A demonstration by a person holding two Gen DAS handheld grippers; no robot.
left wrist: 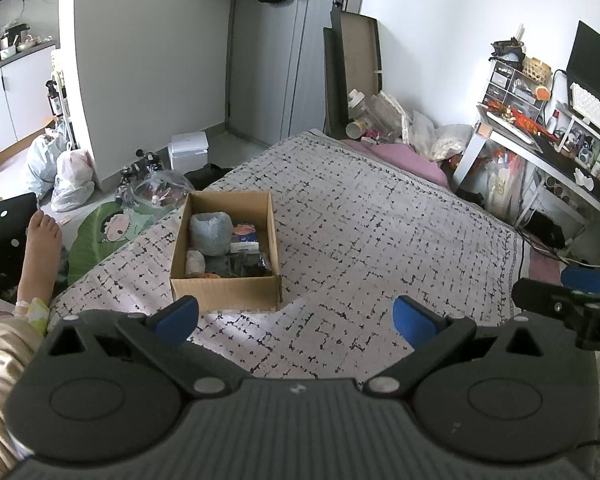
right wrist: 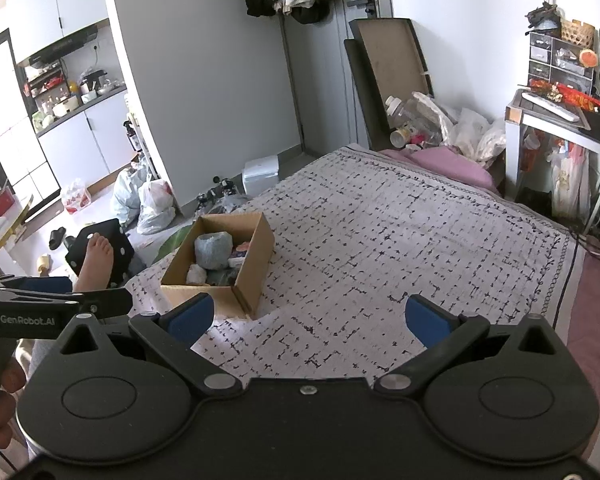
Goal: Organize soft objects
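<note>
Both the left tongs (left wrist: 296,320) and the right tongs (right wrist: 308,322) are spread wide and carry nothing, above the near part of the bed (left wrist: 380,220). The cardboard box (left wrist: 225,288) stands on the bed's left side, with the soft objects (left wrist: 212,232) inside.

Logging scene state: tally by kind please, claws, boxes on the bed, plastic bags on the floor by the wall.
Claws: 2, left claw and right claw, both open and empty
Cardboard box on the bed: 1, with soft items inside
Plastic bags on the floor: 2
Total: 5
</note>
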